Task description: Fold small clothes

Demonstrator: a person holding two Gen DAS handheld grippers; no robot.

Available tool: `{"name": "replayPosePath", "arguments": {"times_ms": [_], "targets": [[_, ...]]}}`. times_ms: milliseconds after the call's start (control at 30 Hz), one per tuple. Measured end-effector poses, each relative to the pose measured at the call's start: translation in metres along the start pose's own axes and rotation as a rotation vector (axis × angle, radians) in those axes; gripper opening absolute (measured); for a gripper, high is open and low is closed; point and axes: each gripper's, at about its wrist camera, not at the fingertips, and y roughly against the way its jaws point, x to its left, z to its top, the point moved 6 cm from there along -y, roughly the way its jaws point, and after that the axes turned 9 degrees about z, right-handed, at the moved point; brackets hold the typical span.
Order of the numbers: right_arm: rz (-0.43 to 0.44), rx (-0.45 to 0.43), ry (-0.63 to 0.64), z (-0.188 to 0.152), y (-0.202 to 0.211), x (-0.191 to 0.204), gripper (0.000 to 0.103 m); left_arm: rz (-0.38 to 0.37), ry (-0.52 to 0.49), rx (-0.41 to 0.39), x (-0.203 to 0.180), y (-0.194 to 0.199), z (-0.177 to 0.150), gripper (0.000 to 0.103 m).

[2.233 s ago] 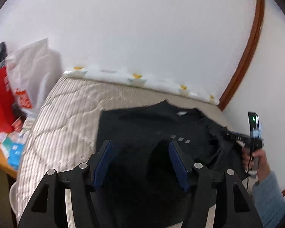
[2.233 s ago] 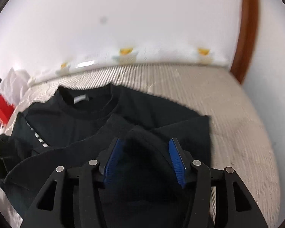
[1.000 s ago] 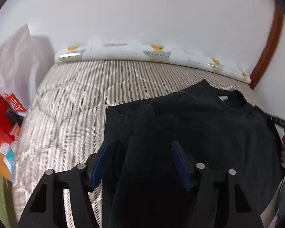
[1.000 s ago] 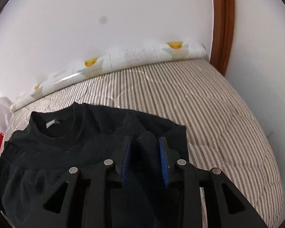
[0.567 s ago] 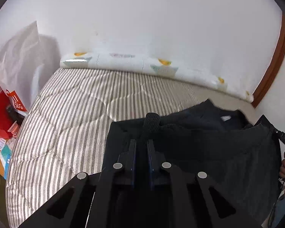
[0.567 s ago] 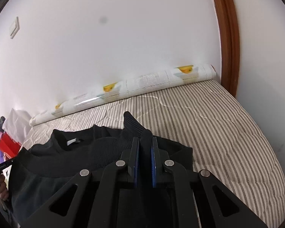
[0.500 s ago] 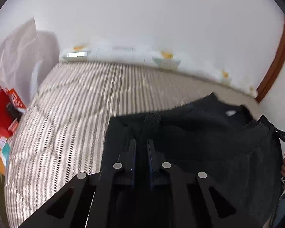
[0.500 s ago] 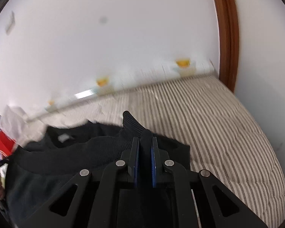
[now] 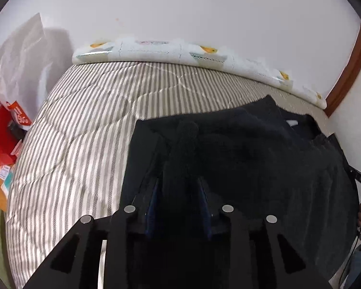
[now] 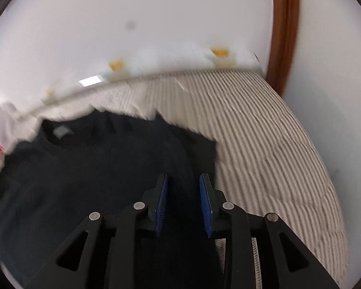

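A white wall [image 9: 180, 12] backs a bed whose striped quilted mattress [image 9: 84, 132] fills both views, with a rolled patterned sheet [image 9: 180, 53] lying along the wall edge. A black garment [image 9: 264, 156] lies spread on the mattress toward the side with the brown door frame [image 10: 284, 36], its neck label [image 9: 291, 122] facing up.

The left gripper [image 9: 179, 192] hovers over the garment's near edge; its jaws are opening, a raised fold of dark cloth standing between the blue pads without clearly being pressed. The right gripper [image 10: 183, 192] sits over the garment's other corner, its jaws also opening, black fabric between them but loose of the pads.

Red boxes [image 9: 0, 132] and a white plastic bag [image 9: 19, 55] stand beside the bed. The right-wrist view is blurred.
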Motion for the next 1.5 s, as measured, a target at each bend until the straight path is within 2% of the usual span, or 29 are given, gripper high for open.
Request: {"name": "replayPosePath", "arguments": {"times_ms": [100,300,433,533,600,733,800,867,900,1000,1100,1133,1200,1233,1267,1367,1500], "targets": [[0.021,0.005,-0.049,0.0,-0.002,-0.009,0.027,0.038,-0.013,0.009,0.006,0.008,-0.014,0.036],[-0.072,-0.009,-0.012,-0.008,0.026,-0.006,0.027,0.075,-0.025,0.008,0.023,0.03,-0.041,0.037],[-0.113,-0.012,0.002,-0.025,0.05,-0.011,0.03,0.074,0.008,0.01,0.034,0.039,-0.061,0.037],[-0.094,-0.013,-0.023,-0.046,0.065,-0.016,0.032,0.059,0.024,0.013,0.041,0.048,-0.076,0.037],[-0.095,-0.01,-0.028,-0.061,0.072,-0.018,0.038,0.048,0.03,0.015,0.045,0.056,-0.086,0.037],[-0.081,-0.026,-0.067,-0.08,0.078,-0.023,0.04,0.008,0.055,0.017,0.053,0.071,-0.105,0.042],[-0.066,-0.046,-0.098,-0.079,0.086,-0.026,0.04,-0.008,0.053,0.008,0.056,0.079,-0.113,0.043],[-0.055,-0.063,-0.096,-0.074,0.091,-0.027,0.045,-0.03,0.057,-0.001,0.056,0.083,-0.121,0.045],[-0.048,-0.056,-0.089,-0.069,0.088,-0.027,0.05,-0.043,0.061,-0.002,0.056,0.084,-0.124,0.045],[-0.042,-0.018,-0.105,-0.061,0.07,-0.027,0.05,-0.053,0.056,-0.01,0.055,0.089,-0.135,0.049],[0.023,0.006,-0.127,-0.056,0.049,-0.022,0.05,-0.042,0.046,-0.032,0.057,0.095,-0.143,0.05],[0.041,0.012,-0.136,-0.055,0.043,-0.02,0.048,-0.043,0.05,-0.032,0.058,0.095,-0.144,0.051],[0.071,0.007,-0.163,-0.051,0.035,-0.019,0.035,-0.049,0.068,-0.026,0.06,0.094,-0.147,0.051],[0.1,0.002,-0.167,-0.048,0.033,-0.018,0.017,-0.045,0.073,-0.02,0.061,0.092,-0.148,0.051],[0.116,-0.004,-0.166,-0.046,0.033,-0.016,0.013,-0.042,0.076,-0.015,0.061,0.089,-0.148,0.051],[0.102,-0.038,-0.137,-0.044,0.038,-0.017,0.011,-0.023,0.07,-0.021,0.054,0.086,-0.145,0.051],[0.112,-0.053,-0.178,-0.04,0.04,-0.037,0.01,-0.073,0.068,-0.015,0.038,0.084,-0.139,0.051]]}}
